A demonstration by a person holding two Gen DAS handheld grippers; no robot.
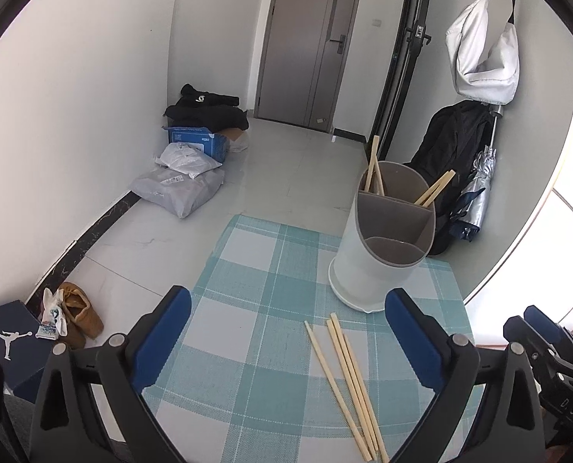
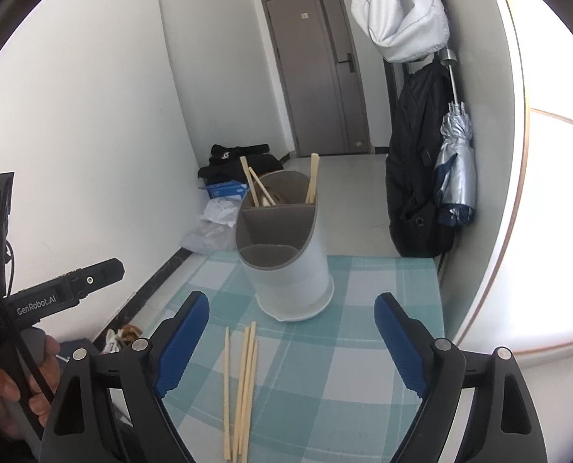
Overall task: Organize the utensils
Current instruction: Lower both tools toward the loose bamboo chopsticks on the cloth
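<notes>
Several pale wooden chopsticks (image 1: 348, 382) lie loose on the teal checked tablecloth (image 1: 255, 270), fanned out in front of a white utensil holder (image 1: 379, 262) with grey dividers. More chopsticks (image 1: 375, 169) stand in the holder's rear compartments; its front compartment looks empty. My left gripper (image 1: 288, 328) stands open above the cloth, the loose chopsticks between and below its blue pads (image 1: 163, 332), untouched. In the right wrist view my right gripper (image 2: 292, 332) is open too, with the loose chopsticks (image 2: 244, 382) lying near its left finger and the holder (image 2: 286, 254) just beyond.
The table's far edge (image 1: 286, 227) drops to a tiled floor with bags and a blue box (image 1: 197, 141). A black backpack (image 2: 414, 177) and a silver umbrella (image 2: 454, 162) hang at the right wall. A hand (image 2: 0, 382) holds the left gripper's handle.
</notes>
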